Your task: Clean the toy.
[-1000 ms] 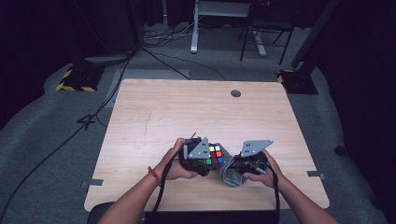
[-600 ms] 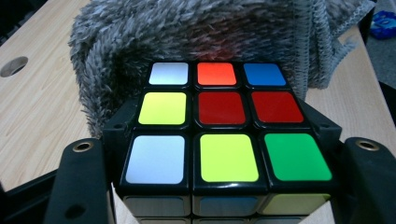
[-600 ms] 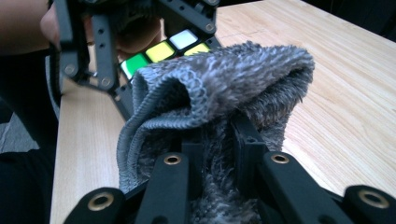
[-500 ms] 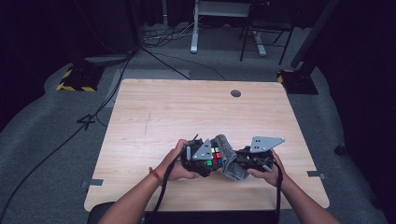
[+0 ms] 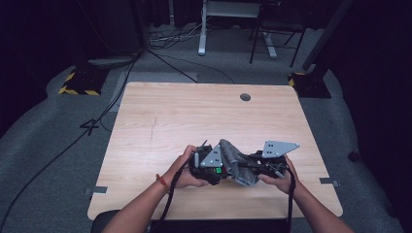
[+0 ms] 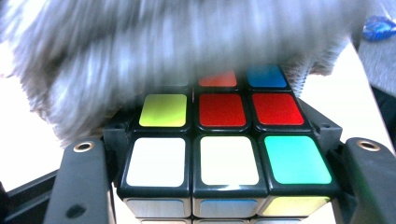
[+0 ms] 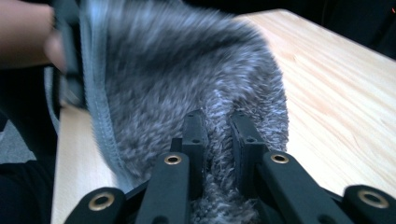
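Note:
A Rubik's cube [image 6: 224, 140] with white, red, green and yellow stickers sits squarely between the jaws of my left gripper [image 6: 226, 179], which is shut on it. A grey furry zip pouch [image 6: 163, 46] hangs blurred over the cube's far half. In the right gripper view my right gripper [image 7: 218, 135] is shut on the pouch's fur [image 7: 187, 84], beside its zipper [image 7: 100, 112]. From above, the left gripper [image 5: 216, 169] and right gripper [image 5: 248, 167] meet near the table's front edge, with the pouch [image 5: 235, 160] draped between them and a green sticker of the cube [image 5: 219, 170] peeking out.
The wooden table [image 5: 194, 116] has a round cable hole [image 5: 245, 97] at the back right. Both forearms come in over the front edge. Cables, a desk leg and hazard-striped bases lie on the floor behind.
The cube's coloured top face showed beside the pouch before. Now the pouch has been drawn leftward over the cube and hides most of it.

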